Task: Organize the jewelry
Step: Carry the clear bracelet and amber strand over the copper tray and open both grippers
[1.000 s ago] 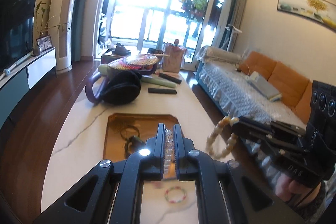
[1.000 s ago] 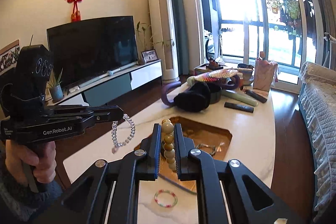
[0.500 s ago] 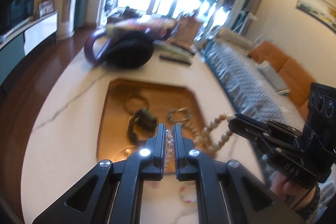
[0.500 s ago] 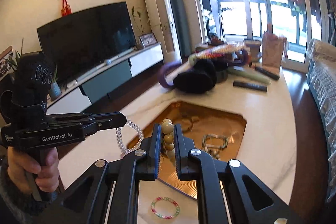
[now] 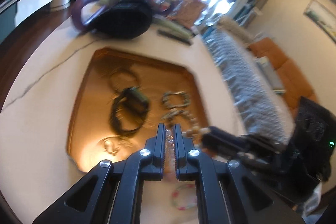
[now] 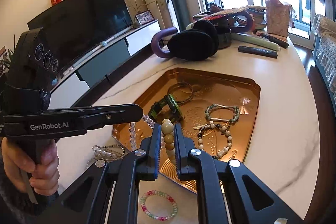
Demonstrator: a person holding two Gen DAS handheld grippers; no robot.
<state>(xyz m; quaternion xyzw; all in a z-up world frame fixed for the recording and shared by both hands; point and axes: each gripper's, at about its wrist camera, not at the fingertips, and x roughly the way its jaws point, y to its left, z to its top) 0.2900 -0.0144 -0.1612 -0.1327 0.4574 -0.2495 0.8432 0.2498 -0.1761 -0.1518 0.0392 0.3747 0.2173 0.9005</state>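
My left gripper (image 5: 169, 129) is shut on a clear crystal bead bracelet (image 5: 169, 141), which hangs over the near left corner of the gold tray (image 6: 253, 117) in the right wrist view (image 6: 132, 133). My right gripper (image 6: 168, 129) is shut on a cream bead bracelet (image 6: 168, 135) held above the tray's near edge. In the tray lie a green watch (image 6: 168, 105), thin bangles (image 6: 180, 89), a green bead bracelet (image 6: 222, 112) and a mixed bead bracelet (image 6: 214, 140). The left gripper (image 6: 138, 111) shows from the side.
A pink and green bead bracelet (image 6: 158, 205) and a pearl strand (image 6: 105, 152) lie on the marble table (image 6: 283, 108) before the tray. Black earmuffs (image 6: 193, 43), a purple handle, a remote (image 6: 258, 51) and a bag (image 6: 277, 16) stand at the far end. A sofa runs along the right.
Both grippers have tilted down and moved forward over the tray, each still holding its bracelet. The bracelets now hang lower, close to the tray's near edge.
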